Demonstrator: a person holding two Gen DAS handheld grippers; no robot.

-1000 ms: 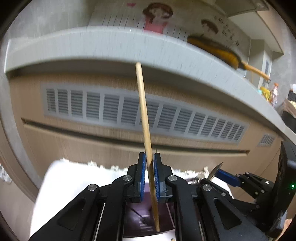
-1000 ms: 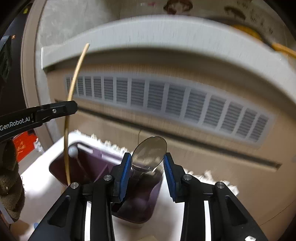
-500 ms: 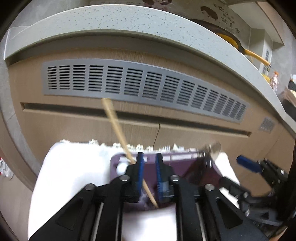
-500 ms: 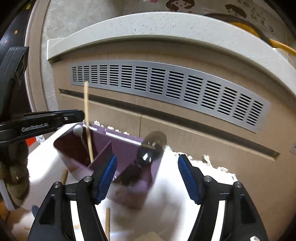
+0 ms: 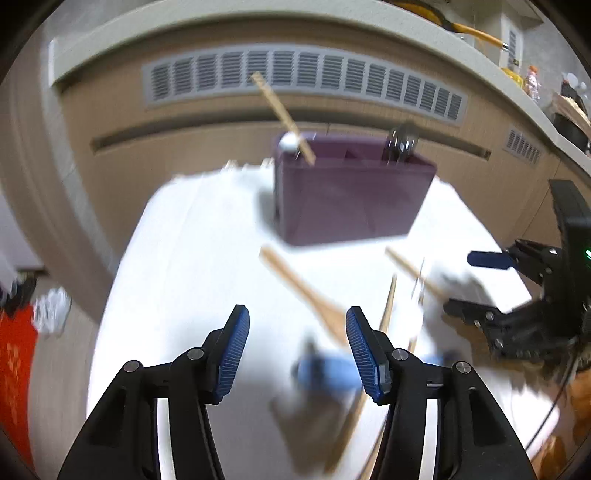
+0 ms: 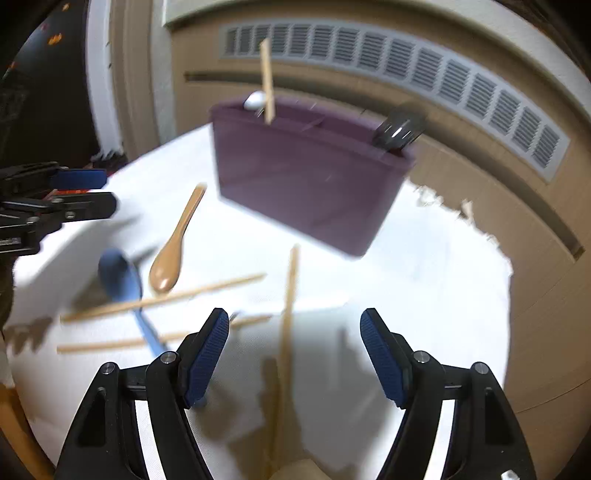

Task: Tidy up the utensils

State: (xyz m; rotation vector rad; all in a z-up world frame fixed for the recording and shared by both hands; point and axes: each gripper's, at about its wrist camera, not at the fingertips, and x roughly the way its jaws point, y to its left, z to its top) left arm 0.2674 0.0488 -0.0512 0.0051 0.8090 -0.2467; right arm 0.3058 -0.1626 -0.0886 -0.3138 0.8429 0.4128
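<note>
A purple utensil holder (image 5: 351, 195) (image 6: 310, 173) stands on the white cloth (image 5: 207, 258). A wooden chopstick (image 5: 282, 118) (image 6: 266, 79) leans in its left compartment beside a white-tipped utensil (image 6: 255, 100). A metal spoon (image 5: 400, 142) (image 6: 399, 129) stands in its right compartment. My left gripper (image 5: 297, 350) is open and empty, back from the holder. My right gripper (image 6: 293, 356) is open and empty. A tan wooden spoon (image 5: 306, 295) (image 6: 175, 247), a blue spoon (image 6: 123, 284) and several chopsticks (image 6: 166, 297) lie on the cloth.
Wooden cabinet fronts with a grey vent grille (image 5: 303, 74) and a countertop (image 5: 221, 26) rise behind the table. The other gripper shows at the right of the left wrist view (image 5: 517, 295) and at the left of the right wrist view (image 6: 55, 199).
Both grippers opened: the chopstick and metal spoon now stand in the holder. Both grippers have pulled back and up from the holder, bringing the utensils on the cloth into view.
</note>
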